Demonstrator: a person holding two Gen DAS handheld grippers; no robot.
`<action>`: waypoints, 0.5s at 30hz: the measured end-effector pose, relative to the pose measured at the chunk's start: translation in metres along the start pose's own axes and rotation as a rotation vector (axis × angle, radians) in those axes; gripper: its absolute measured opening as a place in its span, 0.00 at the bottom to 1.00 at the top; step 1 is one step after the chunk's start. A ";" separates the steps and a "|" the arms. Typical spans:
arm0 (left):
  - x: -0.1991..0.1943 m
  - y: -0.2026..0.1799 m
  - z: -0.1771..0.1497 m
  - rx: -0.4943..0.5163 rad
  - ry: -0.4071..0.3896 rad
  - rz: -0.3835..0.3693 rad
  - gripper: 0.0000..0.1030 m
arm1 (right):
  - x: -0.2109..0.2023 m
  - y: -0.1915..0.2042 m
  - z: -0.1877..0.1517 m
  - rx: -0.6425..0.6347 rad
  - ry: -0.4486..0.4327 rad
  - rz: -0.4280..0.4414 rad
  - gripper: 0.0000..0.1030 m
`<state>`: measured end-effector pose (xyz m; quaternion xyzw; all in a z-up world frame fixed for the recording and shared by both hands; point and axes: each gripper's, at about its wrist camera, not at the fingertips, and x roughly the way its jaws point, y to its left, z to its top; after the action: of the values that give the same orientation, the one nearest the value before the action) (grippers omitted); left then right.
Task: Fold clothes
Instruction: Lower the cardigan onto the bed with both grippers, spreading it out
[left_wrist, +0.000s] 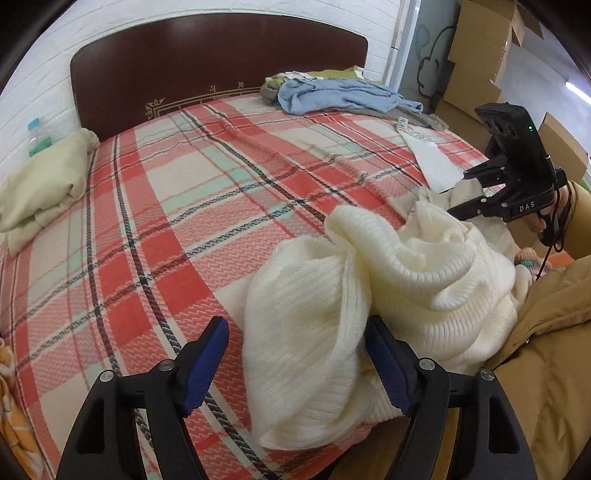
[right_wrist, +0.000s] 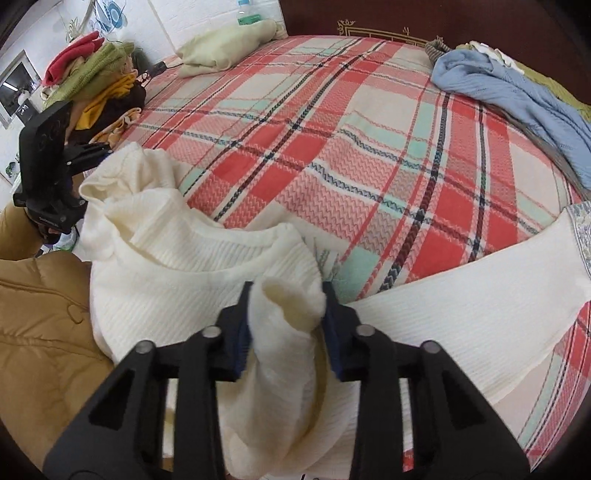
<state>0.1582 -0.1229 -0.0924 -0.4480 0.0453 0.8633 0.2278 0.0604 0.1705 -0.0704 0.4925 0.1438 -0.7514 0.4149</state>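
A cream ribbed knit sweater (left_wrist: 399, 258) lies bunched at the near edge of the plaid bed cover (left_wrist: 184, 206). My left gripper (left_wrist: 297, 325) stands open over it. A hanging fold fills part of the gap and brushes the right blue pad (left_wrist: 388, 363), while the left pad (left_wrist: 207, 365) is clear of the cloth. My right gripper (right_wrist: 288, 291) is shut on a thick fold of the same sweater (right_wrist: 184, 258), with both pads pressing into the knit. Each gripper shows in the other's view: the right gripper (left_wrist: 458, 194) at the far side of the bunch, the left gripper (right_wrist: 98, 153) half hidden behind it.
A second white garment (right_wrist: 461, 306) with a patterned trim lies to the right. Blue and green clothes (left_wrist: 340, 94) are heaped by the dark headboard (left_wrist: 207, 62), and a pale pillow (left_wrist: 44, 177) lies at far left. Stacked clothes (right_wrist: 96, 74) and cardboard boxes (left_wrist: 491, 48) flank the bed. A tan jacket sleeve (left_wrist: 546, 332) is close by.
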 end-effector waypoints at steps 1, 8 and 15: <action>-0.001 -0.001 -0.001 -0.004 -0.005 0.001 0.73 | -0.004 0.002 0.000 -0.009 -0.013 -0.010 0.19; -0.008 -0.015 -0.002 0.021 -0.016 0.015 0.22 | -0.026 0.018 -0.001 -0.017 -0.066 -0.052 0.12; -0.034 -0.011 0.012 -0.053 -0.117 -0.016 0.12 | -0.082 0.024 0.023 -0.023 -0.257 -0.092 0.11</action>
<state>0.1705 -0.1220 -0.0565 -0.4032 0.0055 0.8870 0.2251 0.0789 0.1808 0.0154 0.3802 0.1208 -0.8248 0.4006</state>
